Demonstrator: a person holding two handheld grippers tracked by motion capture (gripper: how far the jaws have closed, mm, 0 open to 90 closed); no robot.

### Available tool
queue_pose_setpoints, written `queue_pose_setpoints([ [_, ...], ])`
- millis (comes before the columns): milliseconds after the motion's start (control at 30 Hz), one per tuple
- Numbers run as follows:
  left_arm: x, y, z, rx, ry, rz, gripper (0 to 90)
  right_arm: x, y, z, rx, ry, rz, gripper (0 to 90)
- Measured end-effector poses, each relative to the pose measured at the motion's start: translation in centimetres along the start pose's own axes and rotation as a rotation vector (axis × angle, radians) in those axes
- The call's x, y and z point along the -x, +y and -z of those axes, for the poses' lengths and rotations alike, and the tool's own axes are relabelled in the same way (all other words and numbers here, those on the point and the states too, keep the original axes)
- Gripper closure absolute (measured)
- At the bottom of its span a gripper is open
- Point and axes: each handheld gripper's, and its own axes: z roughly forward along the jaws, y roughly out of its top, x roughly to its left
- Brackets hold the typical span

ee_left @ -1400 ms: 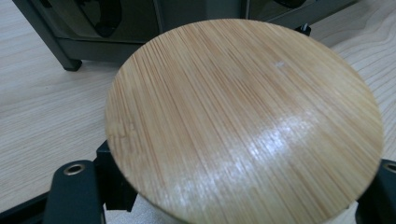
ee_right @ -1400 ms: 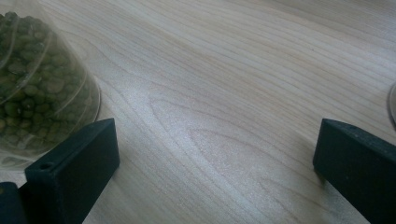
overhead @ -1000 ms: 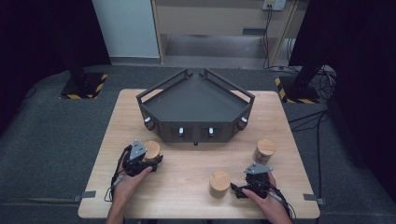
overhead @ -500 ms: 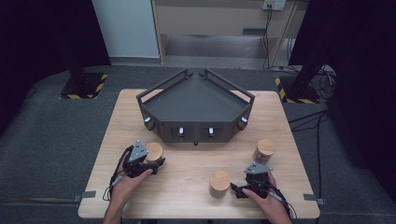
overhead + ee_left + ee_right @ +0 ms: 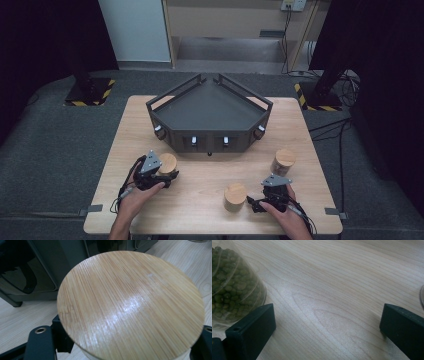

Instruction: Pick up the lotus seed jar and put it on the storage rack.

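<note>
At the table's near left, the left hand [image 5: 134,196] lies low, its left gripper [image 5: 167,176] pinching a bamboo-lidded jar [image 5: 167,163] just before the dark tray [image 5: 210,107]. The right gripper [image 5: 250,204], low near right, has jaws spread over bare wood, beside a jar of green beans [image 5: 230,285].

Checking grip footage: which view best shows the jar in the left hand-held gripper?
The left gripper view: the jar's bamboo lid sits close up between the black jaws. The high view shows the jar small at the left hand-held gripper. The right gripper view shows a different jar of green beans.
</note>
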Motion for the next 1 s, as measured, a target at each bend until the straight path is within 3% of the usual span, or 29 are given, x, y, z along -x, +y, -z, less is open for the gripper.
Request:
queue_pose_setpoints([
  [1000,-1.2,3.4,1.2,0.001,-0.019,-0.043,24.6,0.0,0.0,0.0,0.000,-0.002,-0.002,0.3],
])
